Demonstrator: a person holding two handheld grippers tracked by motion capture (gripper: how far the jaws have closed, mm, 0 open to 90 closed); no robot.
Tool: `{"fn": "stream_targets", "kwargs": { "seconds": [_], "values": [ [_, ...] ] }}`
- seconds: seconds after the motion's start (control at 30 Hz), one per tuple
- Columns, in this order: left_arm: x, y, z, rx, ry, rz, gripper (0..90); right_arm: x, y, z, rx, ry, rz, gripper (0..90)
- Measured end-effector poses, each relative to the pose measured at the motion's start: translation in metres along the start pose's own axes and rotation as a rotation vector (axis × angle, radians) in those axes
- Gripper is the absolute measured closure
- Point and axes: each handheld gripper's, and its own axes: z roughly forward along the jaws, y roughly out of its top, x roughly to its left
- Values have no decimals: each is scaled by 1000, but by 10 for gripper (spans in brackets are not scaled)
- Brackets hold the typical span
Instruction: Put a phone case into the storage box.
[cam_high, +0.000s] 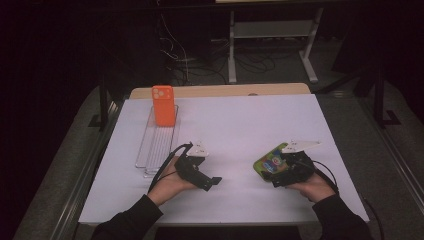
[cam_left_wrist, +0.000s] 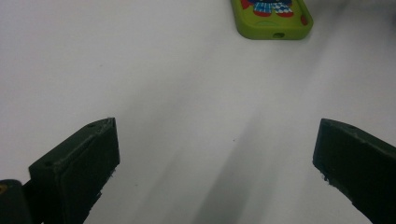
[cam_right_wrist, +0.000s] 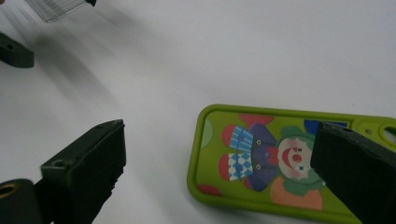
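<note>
Right gripper (cam_right_wrist: 218, 154): jaws spread wide and holding nothing; low over the white table surface (cam_high: 240, 125) at the near right of the high view, held in the person's right hand (cam_high: 315, 186).
Right gripper jaw positions: in the right gripper view one jaw stands over bare table just beside the case's rounded end; the other overlaps the case body. Whether it touches the case cannot be told.
Task item: green soft phone case printed with a cartoon clown (cam_right_wrist: 285, 161), lying flat on the table, printed side up.
Task item location: near right part of the table, partly covered by the right gripper (cam_high: 292, 167) in the high view; well apart from the left gripper.
Task item long axis: runs across the right gripper view, roughly in line with the gap between the jaws. In the high view it lies on a diagonal, one end toward the table centre.
Task item end features: a cutout hole sits at the end near the view's right edge; the plain rounded end points toward the other jaw.
Left gripper (cam_left_wrist: 215, 154): jaws parted wide, nothing between them, over bare table; its view catches one end of the green case (cam_left_wrist: 273, 18) ahead.
Left gripper location: near left of centre (cam_high: 200, 172), held in the left hand (cam_high: 170, 185).
Other items: orange phone case with camera cutouts (cam_high: 163, 105), standing upright at the far end of a clear ribbed plastic tray (cam_high: 157, 145) on the table's left side.
</note>
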Motion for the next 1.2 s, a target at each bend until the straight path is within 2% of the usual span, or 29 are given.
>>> {"fn": "stream_targets", "kwargs": {
  "seconds": [0.13, 0.27, 0.47, 0.5, 0.67, 0.7, 0.73, 0.9, 0.93, 1.0, 1.2],
  "values": [
    [0, 0, 1, 7, -2, 6, 0, -4, 13, 5, 31, -11, 23, 165],
    [1, 0, 1, 16, 0, 16, 0, -8, 27, 12, 58, -28, 64, 380],
    [2, 0, 0, 18, 7, 30, 0, -9, 43, 31, 86, -26, 39, 659],
    [2, 0, 0, 17, 7, 29, 0, -7, 46, 35, 104, -24, 52, 705],
    [2, 0, 0, 4, 8, 9, 0, -1, 53, 58, 158, -3, 36, 855],
    [2, -1, 0, 2, 12, 8, 0, 1, 55, 63, 172, -7, 26, 876],
    [3, -1, -1, 18, 12, 22, 0, 2, 55, 65, 177, -6, 22, 879],
    [1, -1, 0, 6, 8, -7, 0, 5, 54, 76, 218, -5, 4, 882],
    [2, -1, 0, 16, 10, 5, 0, 5, 53, 79, 226, -7, -6, 882],
    [1, -1, 0, 19, 11, 2, 0, 7, 52, 80, 243, -5, 5, 882],
    [1, -1, 1, 26, 5, 10, 0, 8, 47, 80, 280, -13, -6, 883]
  ]
}}
